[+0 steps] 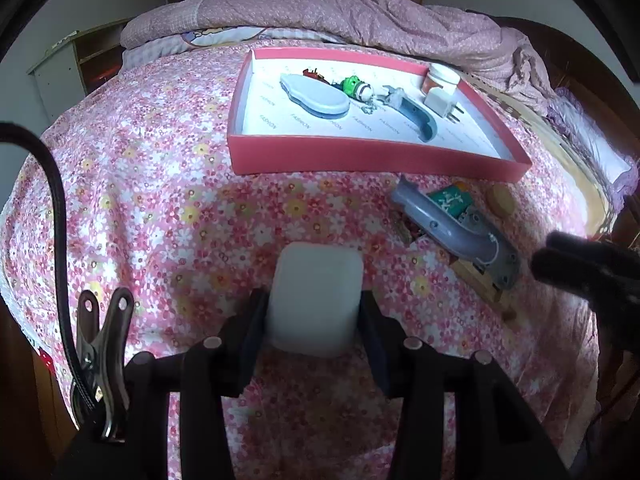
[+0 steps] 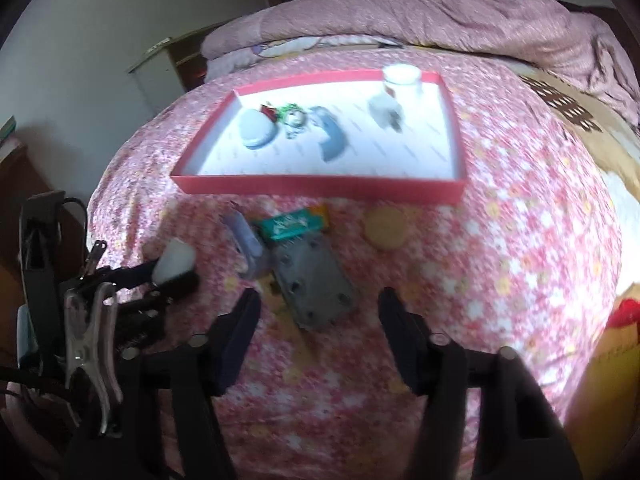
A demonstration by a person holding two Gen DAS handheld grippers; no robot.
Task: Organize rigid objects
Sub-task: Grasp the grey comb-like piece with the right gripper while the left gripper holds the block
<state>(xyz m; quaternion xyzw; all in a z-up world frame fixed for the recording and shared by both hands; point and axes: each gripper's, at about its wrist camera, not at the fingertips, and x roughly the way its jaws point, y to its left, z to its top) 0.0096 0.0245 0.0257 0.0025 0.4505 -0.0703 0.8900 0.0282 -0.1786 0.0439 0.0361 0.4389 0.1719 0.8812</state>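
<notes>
1. nearest the lens: left gripper [image 1: 316,304] clamped on a white rounded block [image 1: 316,292], pads on its two flat sides, block sticking out past the tips, raised above the floral bedspread [image 1: 160,208].
2. right gripper [image 2: 320,312] has nothing in it, jaws apart with a clear gap, above the grey door handle plate [image 2: 316,284].
3. red tray [image 1: 372,156] sits further up the bed. already inside: oval blue-white case [image 1: 314,98], green toy [image 1: 352,86], blue-handled tool [image 1: 416,118], white plug [image 1: 438,102], small jar [image 1: 440,78].
4. not yet in the tray, just in front of its near wall: handle plate, green packet [image 2: 294,224], round tan disc [image 2: 386,228].
5. white block: looks light and stiff, smooth skin, probably slippery. side grip low on the body seems fine; don't ease off before it's over the tray.
6. handle plate: looks like metal, so likely heaviest. i'd grab across the plate's narrow width or the lever neck, not the lever tip.
</notes>
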